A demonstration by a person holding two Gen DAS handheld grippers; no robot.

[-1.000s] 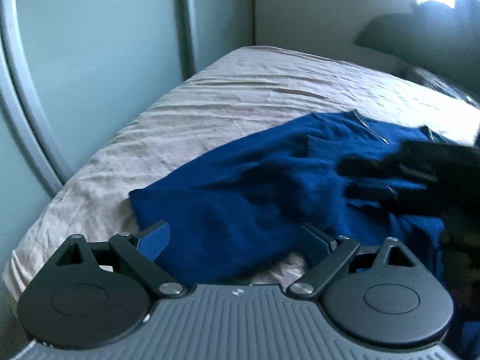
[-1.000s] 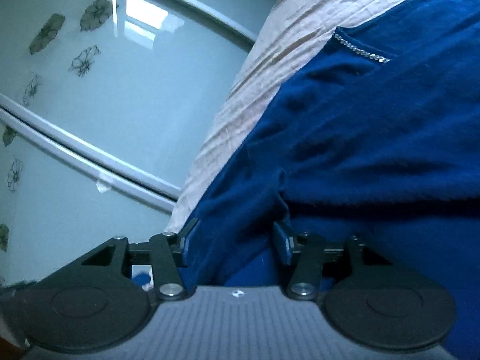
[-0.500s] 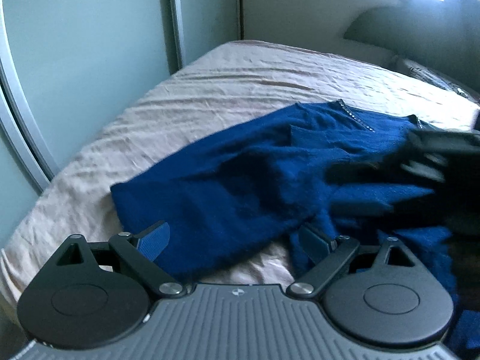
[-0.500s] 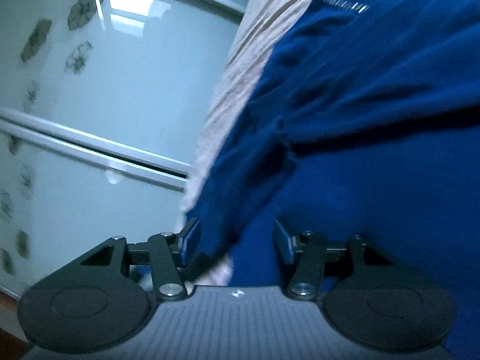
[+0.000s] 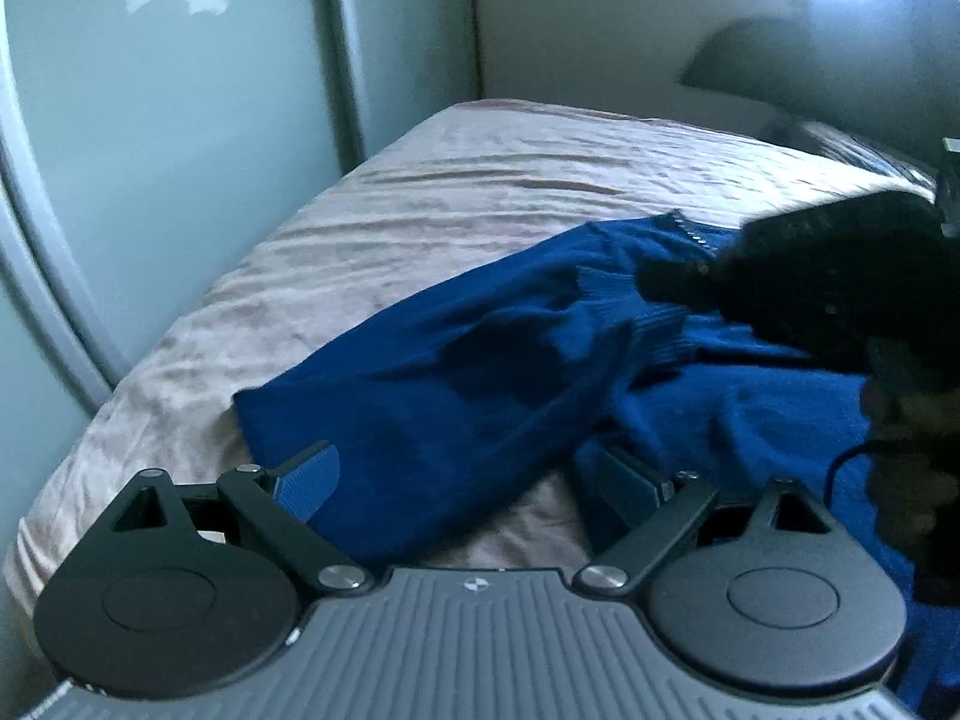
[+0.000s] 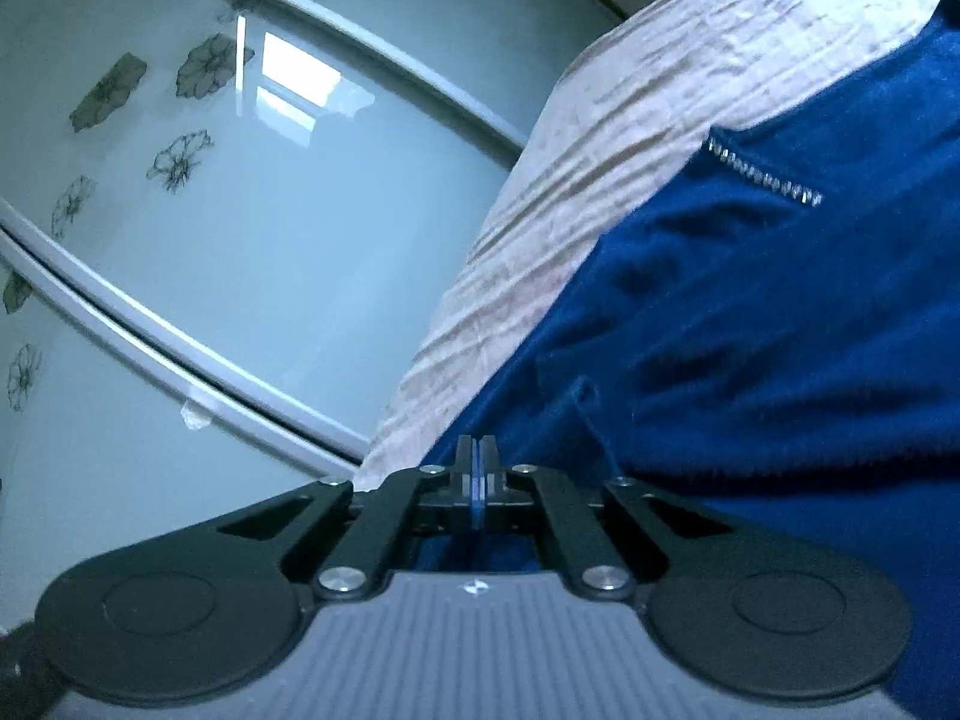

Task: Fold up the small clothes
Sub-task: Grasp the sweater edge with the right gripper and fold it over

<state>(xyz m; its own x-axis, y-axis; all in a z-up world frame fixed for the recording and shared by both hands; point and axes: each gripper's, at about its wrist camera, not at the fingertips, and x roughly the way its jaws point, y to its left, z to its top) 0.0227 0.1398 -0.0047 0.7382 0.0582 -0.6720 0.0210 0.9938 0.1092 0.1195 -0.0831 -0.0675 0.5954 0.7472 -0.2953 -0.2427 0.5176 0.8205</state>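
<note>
A dark blue knitted sweater [image 5: 480, 372] lies rumpled on the bed's beige sheet [image 5: 456, 192]. My left gripper [image 5: 468, 480] is open and empty, just above the sweater's near edge. In the left wrist view the right gripper [image 5: 660, 282] shows as a dark blurred shape over the sweater's ribbed fold at the right. In the right wrist view my right gripper [image 6: 477, 456] has its jaws together, low against the blue sweater [image 6: 780, 330]; whether cloth is pinched between the pads is hidden. A beaded trim [image 6: 762, 171] marks the neckline.
Pale glass wardrobe doors [image 6: 240, 210] with flower prints stand close along the bed's left side. A dark pillow [image 5: 780, 66] lies at the head of the bed by the wall. The bed edge [image 5: 120, 408] drops off at the left.
My right gripper's jaws have gone from open to together at the sweater. The sweater's fold has shifted. My left gripper has stayed open near the sweater's near edge.
</note>
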